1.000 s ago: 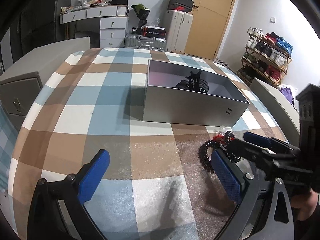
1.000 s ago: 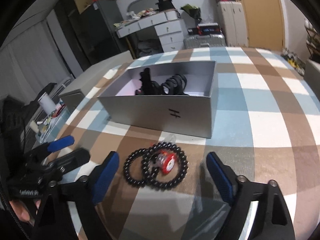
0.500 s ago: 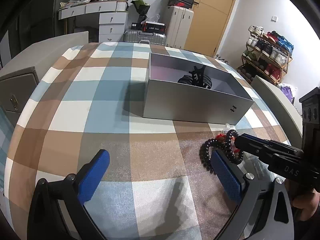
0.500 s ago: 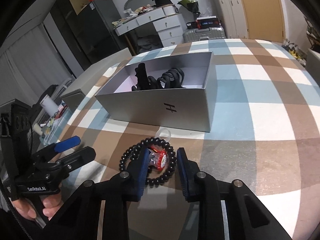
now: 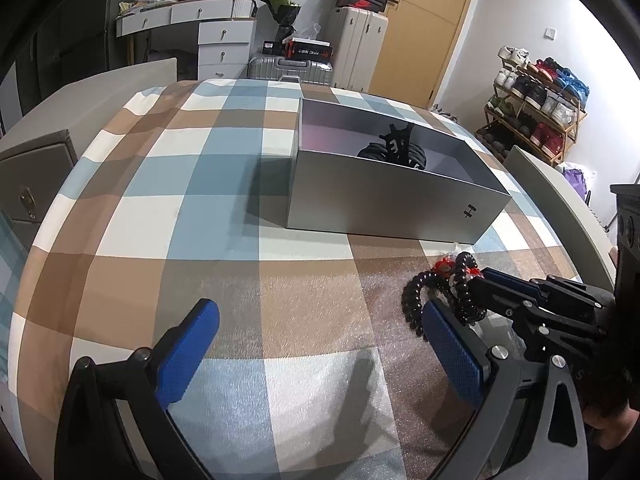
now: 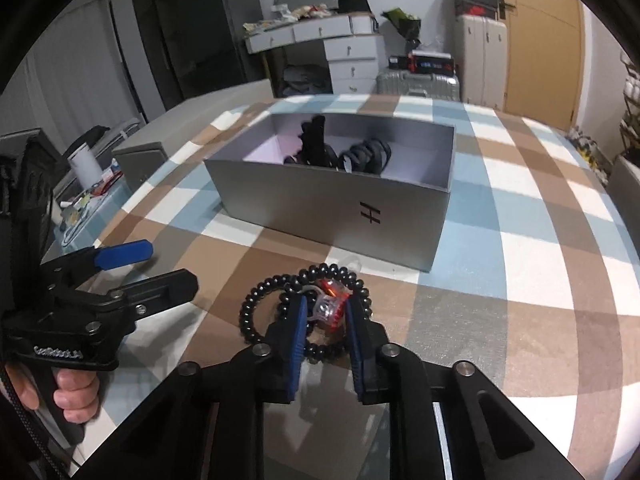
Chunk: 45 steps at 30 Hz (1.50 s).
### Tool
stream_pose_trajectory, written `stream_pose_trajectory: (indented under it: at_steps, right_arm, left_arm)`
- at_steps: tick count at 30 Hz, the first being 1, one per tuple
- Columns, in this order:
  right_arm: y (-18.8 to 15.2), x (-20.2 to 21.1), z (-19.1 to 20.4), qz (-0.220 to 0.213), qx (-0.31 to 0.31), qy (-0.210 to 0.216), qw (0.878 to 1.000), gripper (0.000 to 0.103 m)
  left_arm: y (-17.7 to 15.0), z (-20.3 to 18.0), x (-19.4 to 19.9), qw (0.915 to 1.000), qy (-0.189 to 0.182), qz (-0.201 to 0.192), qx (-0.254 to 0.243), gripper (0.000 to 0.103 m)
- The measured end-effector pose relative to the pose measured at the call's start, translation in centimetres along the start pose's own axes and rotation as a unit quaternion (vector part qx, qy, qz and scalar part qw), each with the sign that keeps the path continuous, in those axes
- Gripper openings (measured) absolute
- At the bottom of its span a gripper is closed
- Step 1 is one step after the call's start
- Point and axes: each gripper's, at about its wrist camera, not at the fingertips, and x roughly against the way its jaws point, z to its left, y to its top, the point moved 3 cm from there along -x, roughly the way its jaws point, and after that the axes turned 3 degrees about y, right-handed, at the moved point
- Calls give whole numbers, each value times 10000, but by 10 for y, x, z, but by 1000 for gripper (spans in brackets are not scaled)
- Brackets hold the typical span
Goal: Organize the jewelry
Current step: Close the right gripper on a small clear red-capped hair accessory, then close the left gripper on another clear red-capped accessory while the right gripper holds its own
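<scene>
1. From the right wrist camera, the right gripper (image 6: 326,316) is clenched on a small clear-and-red charm (image 6: 331,307), which sits inside a black bead bracelet (image 6: 352,280) lying on the checked tablecloth (image 6: 520,240). The blue pads (image 6: 298,334) press the charm from both sides.

2. The same view looks down into the grey box (image 6: 340,216), just behind the bracelets, and shows black hair ties and a black clip (image 6: 316,140) gathered toward its far wall.

3. A second, smaller black bead bracelet (image 6: 250,312) overlaps the first on its left, outside the pads.

4. The left wrist camera takes the scene from the side: the grey box (image 5: 384,208) is seen along its long wall, its dark contents (image 5: 396,150) only partly visible over the rim.

5. Here the bracelets (image 5: 416,300) lie near the box's right corner on the tablecloth (image 5: 200,200), partly hidden behind the left gripper's right pad.

6. The left gripper (image 5: 320,348) hangs released, its blue pads (image 5: 188,348) wide apart with nothing between them; the bracelets lie just beyond its right pad.

7. Only the left view shows a shoe rack (image 5: 536,100) by the wall; only the right shows the hand (image 6: 68,392) holding the left gripper (image 6: 148,268).
</scene>
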Motion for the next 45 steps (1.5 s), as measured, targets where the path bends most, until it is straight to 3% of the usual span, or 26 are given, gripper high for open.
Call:
stream_pose_trajectory:
  at_steps: [9, 17, 25, 37, 41, 45]
  right_arm:
    - [-7, 8, -2, 20, -45, 122, 9999, 14]
    - [-26, 33, -23, -25, -465, 240, 9986, 14]
    - [-41, 65, -35, -271, -707, 401, 9963, 13]
    - [-37, 79, -48, -699, -795, 570, 9927, 13]
    - [-39, 78, -52, -697, -819, 597, 9924, 13]
    - [-41, 77, -56, -672, -841, 564, 9926, 13]
  left_arm:
    - [4, -5, 4, 9999, 20, -75, -139, 99]
    - [28, -37, -1, 9972, -116, -192, -714, 99]
    - [38, -76, -23, 9881, -376, 96, -1490, 99]
    - [34, -88, -43, 9853, -374, 595, -1556, 98]
    - [31, -95, -46, 9820, -433, 687, -1707, 76]
    - [29, -100, -49, 9793, -553, 857, -1747, 37]
